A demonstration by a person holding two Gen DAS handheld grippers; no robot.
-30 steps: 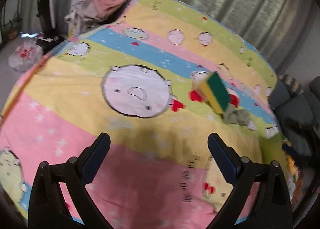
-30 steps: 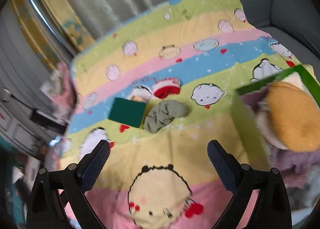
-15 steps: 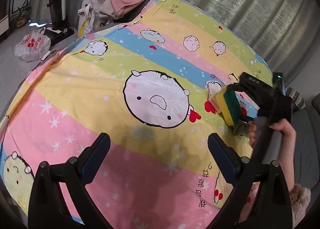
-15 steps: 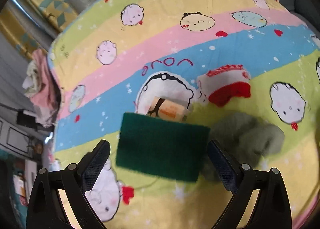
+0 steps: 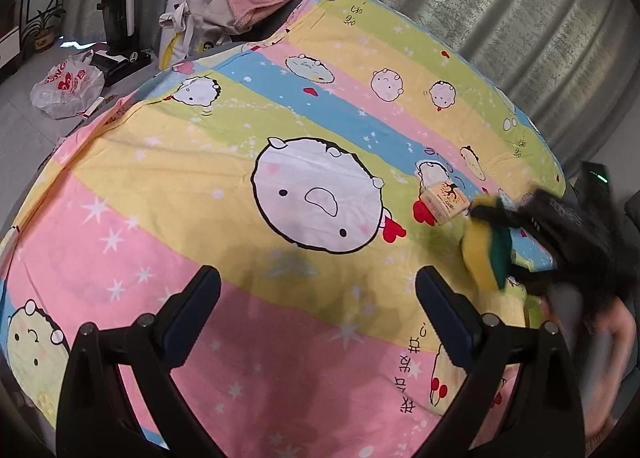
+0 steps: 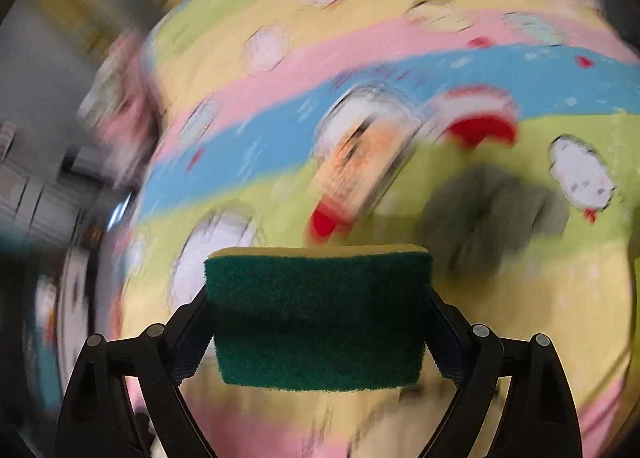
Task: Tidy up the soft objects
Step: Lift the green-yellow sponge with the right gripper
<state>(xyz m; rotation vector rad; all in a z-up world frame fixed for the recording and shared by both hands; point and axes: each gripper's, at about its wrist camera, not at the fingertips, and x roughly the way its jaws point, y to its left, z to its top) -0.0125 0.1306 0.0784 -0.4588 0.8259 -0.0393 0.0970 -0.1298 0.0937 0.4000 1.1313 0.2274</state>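
Gripping sponge (image 6: 318,318): right gripper (image 6: 318,332) jaws closing across its ends, sponge lifted off bedspread (image 6: 520,278). Squeeze gently; keep level, clear of gray cloth (image 6: 494,214). Left gripper (image 5: 318,314) spread, empty.

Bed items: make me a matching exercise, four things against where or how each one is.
Things:
1. sponge
2. grey cloth
3. small box
4. left gripper

States:
A. lying crumpled on the bedsheet
B. open, nothing between its fingers
C. between the right gripper's closing fingers
D. lying on the blue stripe

Pairs: 1-C, 2-A, 3-D, 4-B
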